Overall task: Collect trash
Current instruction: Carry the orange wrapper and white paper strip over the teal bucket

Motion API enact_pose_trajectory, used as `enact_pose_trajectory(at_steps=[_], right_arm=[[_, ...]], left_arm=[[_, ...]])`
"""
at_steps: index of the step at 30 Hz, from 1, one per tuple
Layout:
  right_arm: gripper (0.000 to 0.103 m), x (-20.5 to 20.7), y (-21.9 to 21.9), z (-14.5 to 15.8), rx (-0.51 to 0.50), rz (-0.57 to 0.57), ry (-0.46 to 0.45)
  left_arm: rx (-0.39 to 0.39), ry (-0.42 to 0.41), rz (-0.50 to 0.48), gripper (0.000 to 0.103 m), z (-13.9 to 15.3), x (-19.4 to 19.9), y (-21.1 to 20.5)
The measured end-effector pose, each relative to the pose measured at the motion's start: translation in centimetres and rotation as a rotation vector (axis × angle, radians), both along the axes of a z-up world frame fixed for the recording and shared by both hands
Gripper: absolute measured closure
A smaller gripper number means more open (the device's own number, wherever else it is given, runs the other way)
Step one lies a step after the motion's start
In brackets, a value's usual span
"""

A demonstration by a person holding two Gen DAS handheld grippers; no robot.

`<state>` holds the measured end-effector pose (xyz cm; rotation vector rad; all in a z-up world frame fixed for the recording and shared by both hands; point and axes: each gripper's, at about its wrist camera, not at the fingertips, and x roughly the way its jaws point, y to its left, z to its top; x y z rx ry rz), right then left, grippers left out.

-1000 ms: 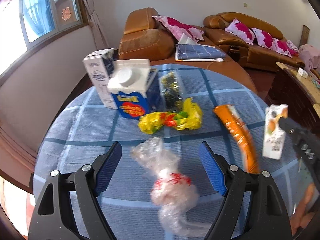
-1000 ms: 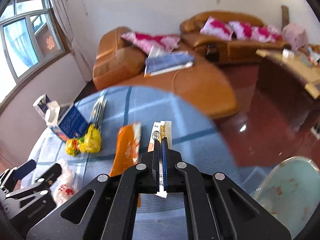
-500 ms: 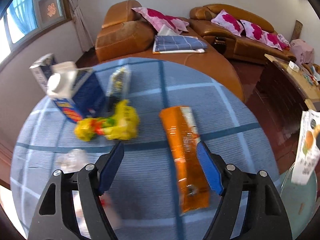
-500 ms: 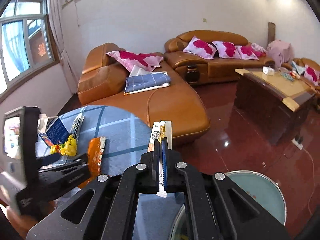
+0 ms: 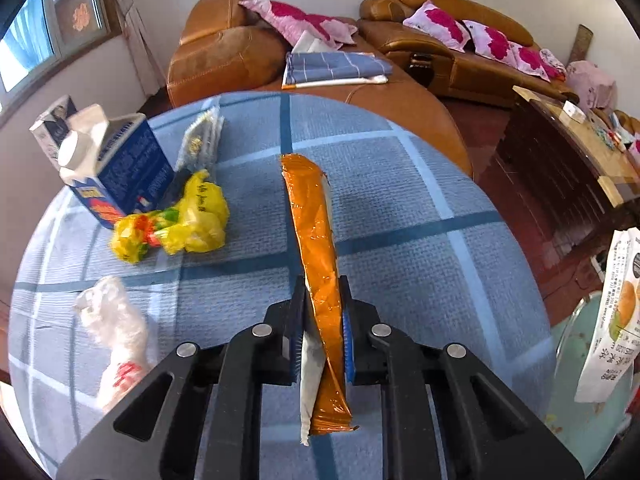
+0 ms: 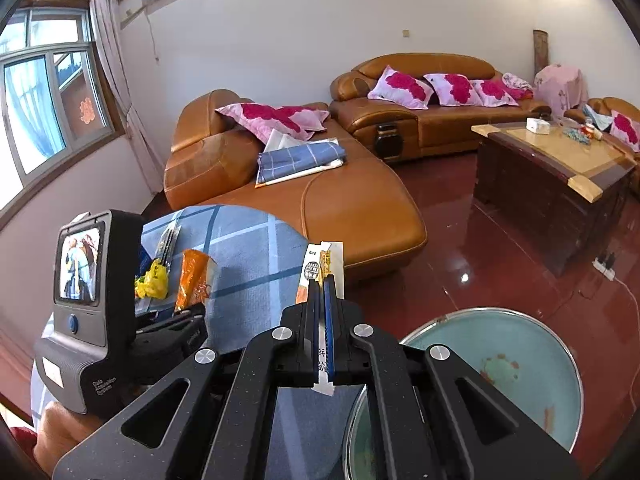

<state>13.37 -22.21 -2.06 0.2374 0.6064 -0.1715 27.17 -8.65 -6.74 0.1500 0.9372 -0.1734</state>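
While both grippers clamp wrappers, left gripper (image 5: 322, 320) having just closed on orange wrapper (image 5: 316, 236), fingers hide their middles.

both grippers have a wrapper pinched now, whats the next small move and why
Probably lift the left gripper a little, to peel the orange wrapper off the blue tablecloth. Its jaws have just closed on the wrapper's near end, while the far end lies on the cloth. The right gripper, shut on the white packet, is already beside the teal bin.

Our left gripper (image 5: 322, 320) jaws just closing, now clamped on orange wrapper (image 5: 316, 240); our right gripper (image 6: 323, 312) pinches white packet (image 6: 326, 258).
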Motion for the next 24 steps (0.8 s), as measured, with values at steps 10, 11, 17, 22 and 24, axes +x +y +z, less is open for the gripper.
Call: enact_pose_trajectory(at_steps=[10, 11, 17, 22, 24], right_arm=[[0.100, -3.9, 1.2, 0.2, 0.015, -0.010, -0.004], [0.100, -4.3, 1.4, 0.3, 0.014, -0.010, -0.005], [0.100, -6.7, 2.5, -0.2, 0.003, 0.002, 0.009], [0.100, -8.4, 3.1, -0.6, -0.005, 0.012, 0.019], [0.100, -8.9, 3.3, -0.6, -0.009, 0.018, 0.020]], left_arm=[[0.036, -0.093, -0.029, 0.088, 2.6, -6.5, 2.2], [0.031, -0.093, -0.030, 0.088, 2.8, -7.1, 2.5], [0.033, -0.121, -0.021, 0.088, 3.6, -10.7, 4.1], [0.037, -0.143, -0.013, 0.088, 4.0, -13.0, 5.1], [0.038, -0.150, -0.010, 0.088, 4.1, -13.8, 5.3]])
